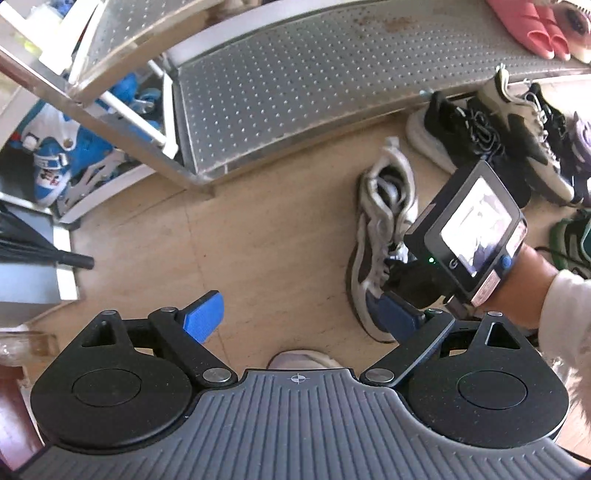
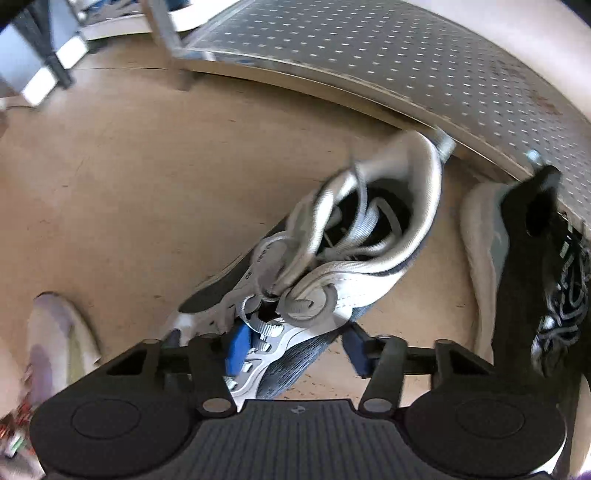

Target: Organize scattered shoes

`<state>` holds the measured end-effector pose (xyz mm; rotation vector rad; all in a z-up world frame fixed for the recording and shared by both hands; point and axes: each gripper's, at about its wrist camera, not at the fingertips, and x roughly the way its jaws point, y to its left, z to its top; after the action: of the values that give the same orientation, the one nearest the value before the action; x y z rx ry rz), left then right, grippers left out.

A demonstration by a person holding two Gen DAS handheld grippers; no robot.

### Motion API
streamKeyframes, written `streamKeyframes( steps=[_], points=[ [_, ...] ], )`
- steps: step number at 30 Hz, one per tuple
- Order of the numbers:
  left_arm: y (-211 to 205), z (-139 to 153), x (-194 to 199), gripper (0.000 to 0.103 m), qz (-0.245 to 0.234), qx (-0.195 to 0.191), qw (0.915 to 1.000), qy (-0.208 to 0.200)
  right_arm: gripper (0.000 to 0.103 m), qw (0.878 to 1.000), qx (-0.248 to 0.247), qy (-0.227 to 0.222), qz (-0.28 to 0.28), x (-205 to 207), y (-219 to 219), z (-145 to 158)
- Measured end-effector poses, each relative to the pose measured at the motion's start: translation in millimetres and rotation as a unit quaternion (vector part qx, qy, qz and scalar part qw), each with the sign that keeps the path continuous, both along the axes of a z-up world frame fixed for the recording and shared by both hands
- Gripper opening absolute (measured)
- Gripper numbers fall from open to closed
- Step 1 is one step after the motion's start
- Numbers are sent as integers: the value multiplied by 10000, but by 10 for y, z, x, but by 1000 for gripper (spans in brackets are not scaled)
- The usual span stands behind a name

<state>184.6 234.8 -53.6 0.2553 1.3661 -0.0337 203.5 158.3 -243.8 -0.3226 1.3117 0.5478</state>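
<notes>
A grey-and-white sneaker (image 1: pixel 384 221) lies on the tan floor in front of the metal shoe rack (image 1: pixel 314 92). In the right wrist view, my right gripper (image 2: pixel 297 350) points down over the sneaker (image 2: pixel 332 266). Its blue pads (image 2: pixel 238 349) press on either side of the laced front part. In the left wrist view, the right gripper's body and screen (image 1: pixel 472 229) cover the sneaker's right side. My left gripper (image 1: pixel 301 317) hangs open over bare floor just left of the sneaker's toe, with nothing between its fingers.
Black sneakers (image 1: pixel 461 129) and a black-and-white one (image 1: pixel 524 140) sit by the rack's right end, and one black sneaker (image 2: pixel 535 277) lies close to the right gripper. Pink slippers (image 1: pixel 532 29) are on the shelf. Blue skates (image 1: pixel 55 155) and an umbrella (image 1: pixel 37 251) are at the left. The person's shoe toe (image 1: pixel 299 360) is below.
</notes>
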Motion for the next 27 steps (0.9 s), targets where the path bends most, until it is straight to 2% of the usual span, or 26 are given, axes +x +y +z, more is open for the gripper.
streamKeyframes(
  steps=[3,7,12,13,14,16,17,21,25,27],
  points=[
    [-24,16,12,94,20,-57,10000,-34,39,9994,40,311,143,23,-10,48],
    [-99,32,28,94,30,-57,10000,-52,38,9968,171,550,-558,31,-65,72],
    [-192,24,64,95,-5,14,10000,-28,40,9925,276,699,-960,1,-151,122],
    [-211,18,75,95,-23,39,10000,-13,44,9914,291,707,-1058,-12,-187,142],
    [-251,9,92,95,-57,84,9999,1,58,9912,277,682,-1101,-48,-238,171],
    [-341,1,122,95,-160,145,9998,8,72,9926,230,559,-1051,-173,-349,264],
    [-392,1,135,95,-223,164,9996,8,75,9936,244,467,-1000,-205,-413,328],
    [-659,0,179,95,-467,243,9986,-22,80,9938,379,261,-1015,-353,-926,583],
    [-994,1,226,95,-638,201,9978,-36,80,9873,423,349,-1491,-398,-1615,731],
    [-1187,16,262,95,-656,98,9978,-42,79,9841,425,249,-1705,-368,-1865,790]
  ],
)
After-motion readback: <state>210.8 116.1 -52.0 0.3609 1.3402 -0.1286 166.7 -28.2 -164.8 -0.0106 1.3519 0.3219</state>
